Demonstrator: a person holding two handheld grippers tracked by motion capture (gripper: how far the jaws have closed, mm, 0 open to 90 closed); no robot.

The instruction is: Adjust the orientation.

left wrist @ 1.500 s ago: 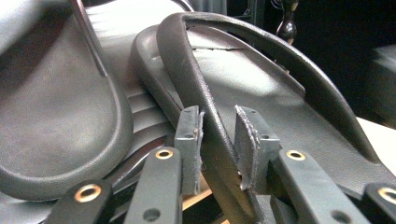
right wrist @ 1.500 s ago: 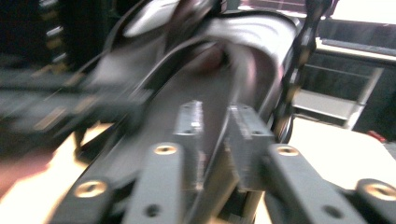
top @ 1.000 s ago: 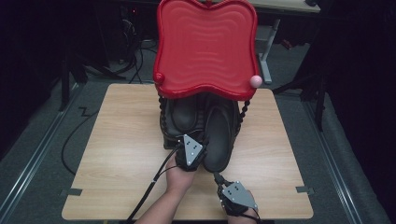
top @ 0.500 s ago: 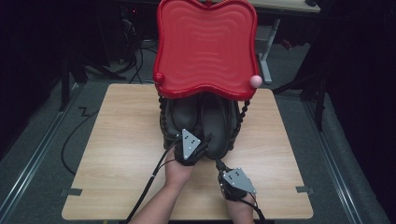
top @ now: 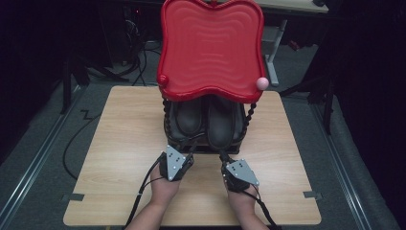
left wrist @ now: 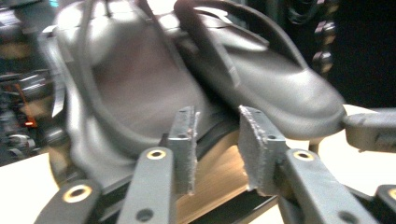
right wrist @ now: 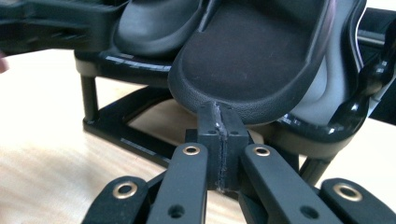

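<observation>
Two dark shoes stand side by side on a low black rack (right wrist: 126,135) under a red tray (top: 210,48): the left shoe (top: 189,117) (left wrist: 130,79) and the right shoe (top: 222,124) (right wrist: 257,51). My left gripper (top: 190,151) (left wrist: 217,140) hovers just before the left shoe's toe. Its jaws have just been closing, but a gap remains and nothing is between the pads. My right gripper (top: 224,156) (right wrist: 219,109) is shut on nothing, with its tips just under the right shoe's toe.
The red tray sits on black beaded posts, with a pink ball (top: 262,83) and a red ball (top: 163,79) at its front corners. The stand sits mid-table on the wooden table (top: 119,143). The floor around the table is dark, with cables at the left.
My left gripper drew back from between the shoes and shifted left. My right gripper moved forward to the rack's front edge.
</observation>
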